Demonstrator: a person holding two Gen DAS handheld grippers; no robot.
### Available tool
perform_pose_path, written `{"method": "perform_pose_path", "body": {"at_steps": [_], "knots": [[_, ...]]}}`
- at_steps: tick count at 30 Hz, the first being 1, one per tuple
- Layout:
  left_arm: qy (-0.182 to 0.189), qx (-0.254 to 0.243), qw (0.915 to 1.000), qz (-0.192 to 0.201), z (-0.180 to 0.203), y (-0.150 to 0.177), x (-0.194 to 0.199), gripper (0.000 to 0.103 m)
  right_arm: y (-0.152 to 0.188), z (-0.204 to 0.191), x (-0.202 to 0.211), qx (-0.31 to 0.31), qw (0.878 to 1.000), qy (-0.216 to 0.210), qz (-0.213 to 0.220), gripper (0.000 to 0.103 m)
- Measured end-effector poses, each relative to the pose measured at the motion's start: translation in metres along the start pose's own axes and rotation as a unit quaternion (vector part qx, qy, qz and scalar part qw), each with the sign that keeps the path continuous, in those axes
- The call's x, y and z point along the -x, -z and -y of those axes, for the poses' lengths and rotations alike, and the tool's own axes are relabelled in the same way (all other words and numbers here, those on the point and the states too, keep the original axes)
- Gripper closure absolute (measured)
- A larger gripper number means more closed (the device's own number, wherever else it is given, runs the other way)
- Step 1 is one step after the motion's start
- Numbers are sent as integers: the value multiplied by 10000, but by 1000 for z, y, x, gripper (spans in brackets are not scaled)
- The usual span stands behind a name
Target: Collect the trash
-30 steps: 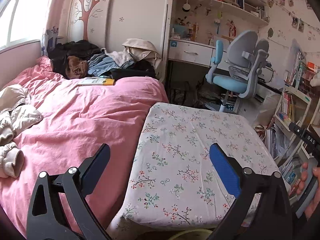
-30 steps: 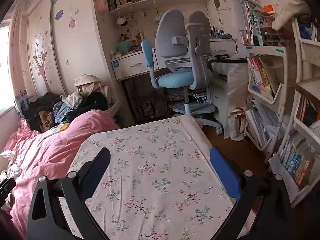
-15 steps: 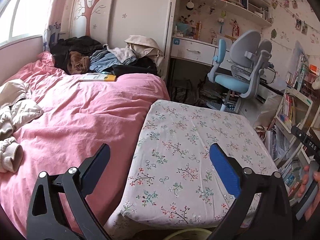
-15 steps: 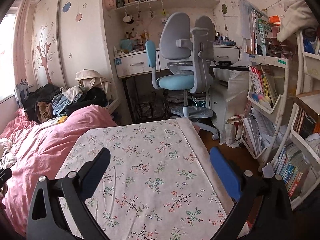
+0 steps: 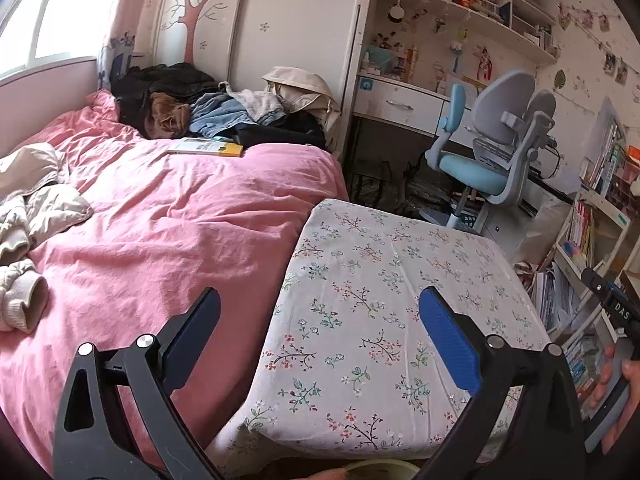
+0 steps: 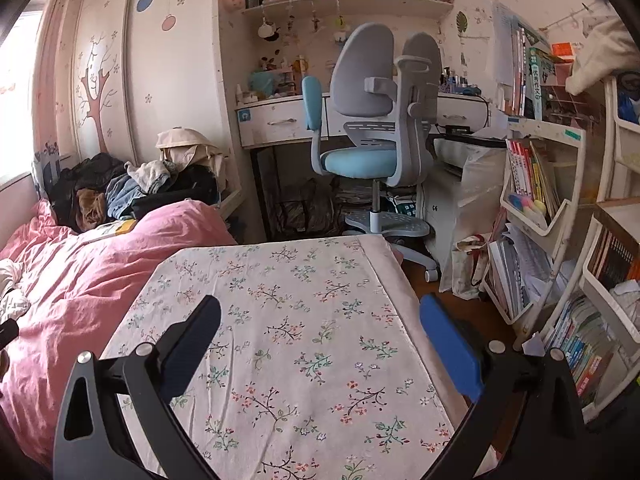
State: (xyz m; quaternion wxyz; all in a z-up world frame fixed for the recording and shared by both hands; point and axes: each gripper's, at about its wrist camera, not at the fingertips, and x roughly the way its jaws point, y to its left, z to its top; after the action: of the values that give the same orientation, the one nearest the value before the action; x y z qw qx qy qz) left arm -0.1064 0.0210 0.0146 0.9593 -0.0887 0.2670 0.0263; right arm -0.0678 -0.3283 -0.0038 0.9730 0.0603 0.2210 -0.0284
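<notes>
My left gripper is open and empty, held above the near edge of a table covered with a floral cloth. My right gripper is also open and empty, above the same floral cloth. No trash shows on the cloth in either view. A pale round rim peeks in at the bottom edge of the left wrist view, below the table. The right gripper's handle and the hand holding it show at the right edge of the left wrist view.
A bed with a pink duvet lies left of the table, with piled clothes and a yellow book. A blue-grey desk chair stands beyond the table. Bookshelves crowd the right side.
Both views have tilted slightly upward and drawn back, so the table sits lower in the frames. Both grippers stay open and empty.
</notes>
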Motion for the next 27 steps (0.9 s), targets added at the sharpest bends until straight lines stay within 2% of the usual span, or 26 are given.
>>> {"method": "perform_pose_path", "body": {"at_steps": [23,27], "knots": [[-52,-62,9999,63,3,0,11,7,1,-4,7,150,9999,36,51,8],[-43,-93,9999,81,4,0,12,7,3,-9,10,245,9995,85,172,8]]}}
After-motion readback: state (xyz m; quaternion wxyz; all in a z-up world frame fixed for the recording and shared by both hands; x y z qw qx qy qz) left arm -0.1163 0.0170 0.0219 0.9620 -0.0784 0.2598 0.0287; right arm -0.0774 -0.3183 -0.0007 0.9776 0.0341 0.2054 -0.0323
